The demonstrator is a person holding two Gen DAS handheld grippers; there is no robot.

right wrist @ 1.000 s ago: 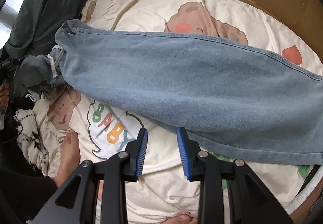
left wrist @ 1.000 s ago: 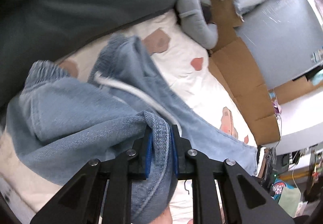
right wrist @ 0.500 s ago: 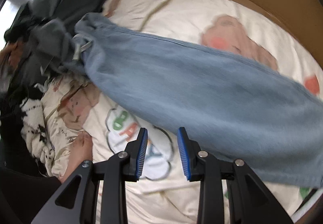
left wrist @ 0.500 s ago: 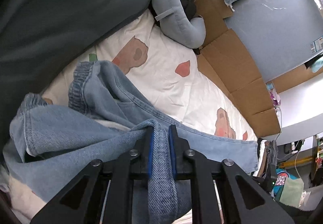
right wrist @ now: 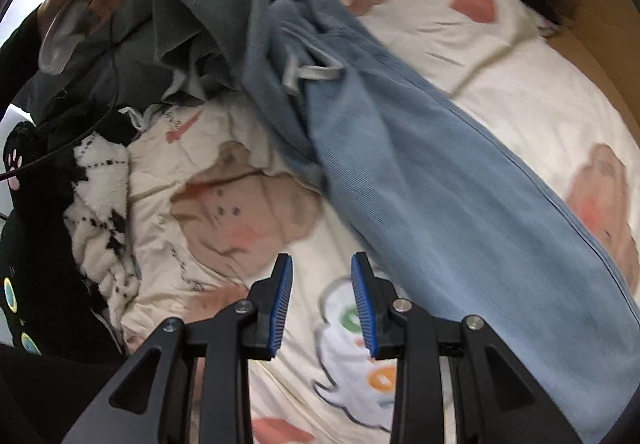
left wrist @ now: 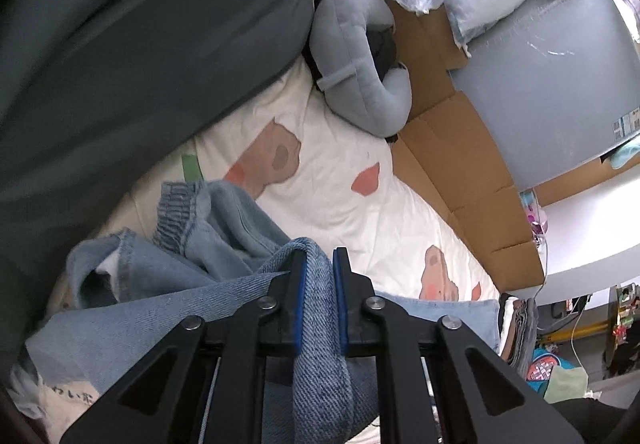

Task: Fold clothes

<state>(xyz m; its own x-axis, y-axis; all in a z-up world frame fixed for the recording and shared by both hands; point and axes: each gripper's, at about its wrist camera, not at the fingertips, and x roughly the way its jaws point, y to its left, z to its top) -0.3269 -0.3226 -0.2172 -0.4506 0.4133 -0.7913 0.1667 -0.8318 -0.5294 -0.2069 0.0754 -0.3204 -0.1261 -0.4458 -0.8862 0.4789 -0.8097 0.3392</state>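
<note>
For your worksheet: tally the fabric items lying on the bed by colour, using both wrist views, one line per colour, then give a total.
Blue: 1, the denim trousers, pinched in the left tool
Dark grey: 1, the crumpled garment
Black and white: 1, the fluffy patterned piece
Light grey: 1, the curved pillow
Total: 4

Little legible txt: left wrist view shows small dark Japanese-style chars, approx "わい", rest too small to read, on a cream cloth (left wrist: 60, 400) at bottom left under the denim. A label (left wrist: 624, 126) on the grey panel at right carries print too small/blurred to read. Right wrist view shows coloured round letter shapes on the cream sheet (right wrist: 360, 344) just beyond the fingertips, partly hidden and blurred, so the word can't be made out.
</note>
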